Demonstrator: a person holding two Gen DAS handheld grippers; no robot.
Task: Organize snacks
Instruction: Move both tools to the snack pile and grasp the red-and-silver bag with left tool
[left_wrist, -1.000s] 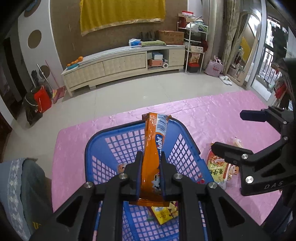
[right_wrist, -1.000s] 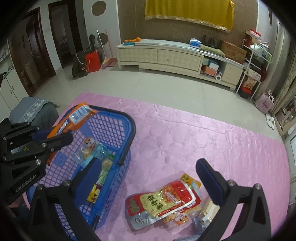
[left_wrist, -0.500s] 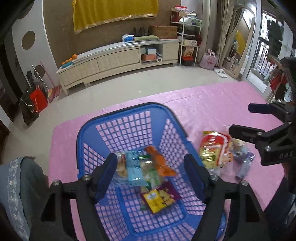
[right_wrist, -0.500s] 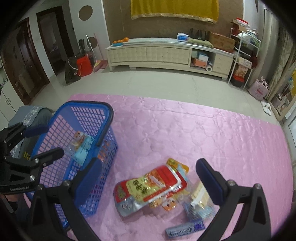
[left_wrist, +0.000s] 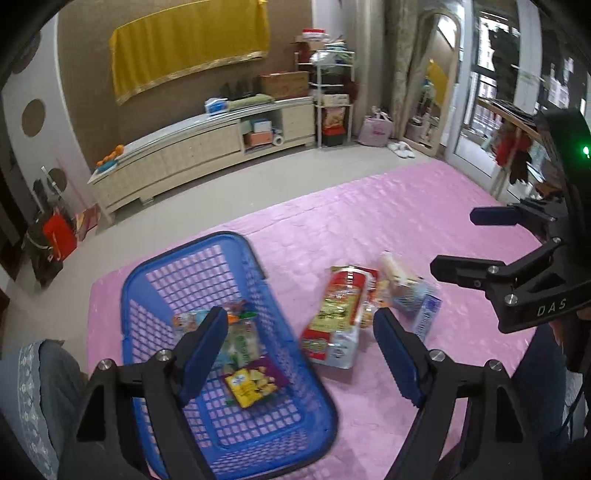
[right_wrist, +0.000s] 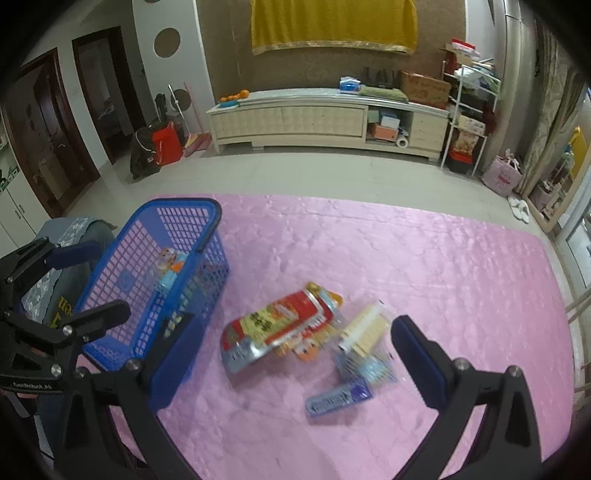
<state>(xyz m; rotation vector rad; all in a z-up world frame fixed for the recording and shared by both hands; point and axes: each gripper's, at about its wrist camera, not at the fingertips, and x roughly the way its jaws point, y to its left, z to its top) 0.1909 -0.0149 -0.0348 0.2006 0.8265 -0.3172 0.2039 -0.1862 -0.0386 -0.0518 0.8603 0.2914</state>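
Note:
A blue plastic basket (left_wrist: 236, 243) (right_wrist: 177, 203) stands on the left of the pink cloth and holds several snack packets, among them a yellow one (left_wrist: 251, 384). My left gripper (left_wrist: 295, 343) hovers above the basket's right rim, its jaws opening with nothing between them. To the right of the basket lies a loose pile: a red and yellow bag (left_wrist: 340, 306) (right_wrist: 280, 321), a pale biscuit pack (right_wrist: 365, 325) and a blue gum pack (right_wrist: 338, 398). My right gripper (right_wrist: 291, 343) hangs open above this pile and touches none of it.
The pink cloth (right_wrist: 406, 258) ends at a grey tiled floor. A long cream cabinet (right_wrist: 295, 118) stands against the far wall. A grey garment (left_wrist: 37, 387) lies at the left, beside the basket. In the right wrist view the left gripper (right_wrist: 96, 282) shows at the left edge.
My left gripper let go of the orange packet, which dropped into the basket, and its jaws spread wide. Both grippers moved right, toward the loose pile.

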